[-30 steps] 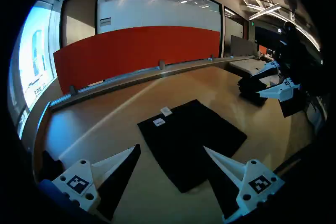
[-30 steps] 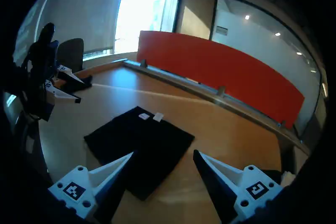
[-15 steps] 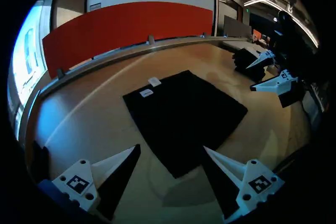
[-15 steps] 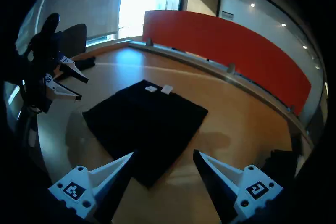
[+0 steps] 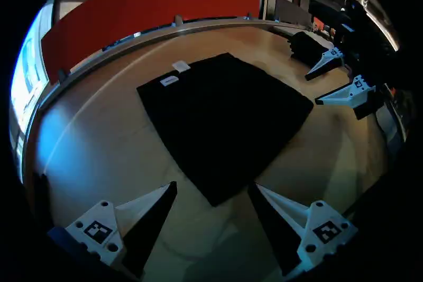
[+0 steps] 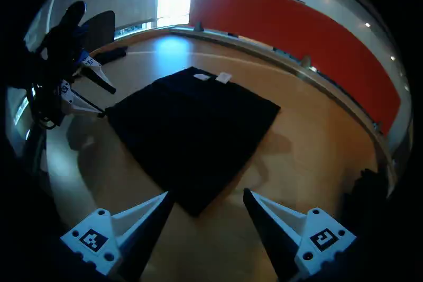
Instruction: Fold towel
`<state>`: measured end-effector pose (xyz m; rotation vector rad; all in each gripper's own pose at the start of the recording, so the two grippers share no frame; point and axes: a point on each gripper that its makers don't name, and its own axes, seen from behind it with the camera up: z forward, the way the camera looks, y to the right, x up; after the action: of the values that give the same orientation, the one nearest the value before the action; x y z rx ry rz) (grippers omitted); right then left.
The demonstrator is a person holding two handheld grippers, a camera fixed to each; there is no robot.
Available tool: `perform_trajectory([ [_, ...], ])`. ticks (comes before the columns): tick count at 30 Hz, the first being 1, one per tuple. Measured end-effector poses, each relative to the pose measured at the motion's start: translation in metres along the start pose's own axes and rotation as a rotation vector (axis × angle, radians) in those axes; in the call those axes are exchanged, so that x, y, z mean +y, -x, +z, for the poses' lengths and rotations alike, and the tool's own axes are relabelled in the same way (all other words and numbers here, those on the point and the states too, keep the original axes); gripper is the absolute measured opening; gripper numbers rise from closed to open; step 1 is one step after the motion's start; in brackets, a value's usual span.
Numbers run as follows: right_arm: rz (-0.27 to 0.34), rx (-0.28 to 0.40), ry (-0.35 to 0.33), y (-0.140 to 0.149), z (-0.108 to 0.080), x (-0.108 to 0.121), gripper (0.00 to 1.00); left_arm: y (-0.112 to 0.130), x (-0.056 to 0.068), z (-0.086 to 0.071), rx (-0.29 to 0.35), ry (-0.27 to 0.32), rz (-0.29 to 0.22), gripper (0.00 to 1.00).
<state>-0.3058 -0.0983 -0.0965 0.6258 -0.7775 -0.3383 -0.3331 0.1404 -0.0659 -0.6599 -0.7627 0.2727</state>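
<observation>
In the left gripper view, the left gripper (image 5: 211, 185) has its two fingers wide apart and nothing is between the pads. The black towel (image 5: 222, 112) lies flat on the wooden table (image 5: 95, 139), and its near corner points into the gap of the fingers. Whether the fingers touch the table cannot be told. Two white tags (image 5: 175, 73) sit at the far edge of the towel; the writing on them is too small to read. At the right the right gripper (image 5: 312, 90) is also apart, and the hand behind it is too dark to make out.

In the right gripper view, the right gripper (image 6: 207, 193) is spread open and empty, with another corner of the towel (image 6: 190, 128) just before it. The tags (image 6: 211, 77) are unreadable here too. At the left, the left gripper (image 6: 109, 103) has one fingertip at the edge of the towel; contact is not clear.
</observation>
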Motion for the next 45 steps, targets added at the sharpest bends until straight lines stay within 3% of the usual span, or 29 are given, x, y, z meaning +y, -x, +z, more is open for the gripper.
perform_trajectory([
  [13, 0.010, -0.048, -0.041, 0.018, 0.008, -0.007, 0.91, 0.009, 0.009, 0.011, -0.029, 0.025, -0.003, 0.98],
  [17, 0.011, -0.058, -0.052, 0.022, 0.010, -0.009, 0.84, 0.010, 0.008, 0.011, -0.030, 0.019, 0.000, 0.95],
  [21, 0.013, -0.069, -0.073, 0.026, 0.011, -0.012, 0.75, 0.011, 0.006, 0.012, -0.031, 0.002, 0.010, 0.85],
  [30, 0.018, -0.070, -0.084, 0.027, 0.012, -0.012, 0.74, 0.011, 0.005, 0.013, -0.037, -0.012, 0.011, 0.84],
  [37, 0.024, -0.066, -0.091, 0.027, 0.013, -0.014, 0.61, 0.012, 0.006, 0.012, -0.040, -0.017, 0.006, 0.81],
  [45, 0.031, -0.067, -0.090, 0.028, 0.012, -0.015, 0.44, 0.012, 0.012, 0.011, -0.042, -0.018, 0.011, 0.65],
])
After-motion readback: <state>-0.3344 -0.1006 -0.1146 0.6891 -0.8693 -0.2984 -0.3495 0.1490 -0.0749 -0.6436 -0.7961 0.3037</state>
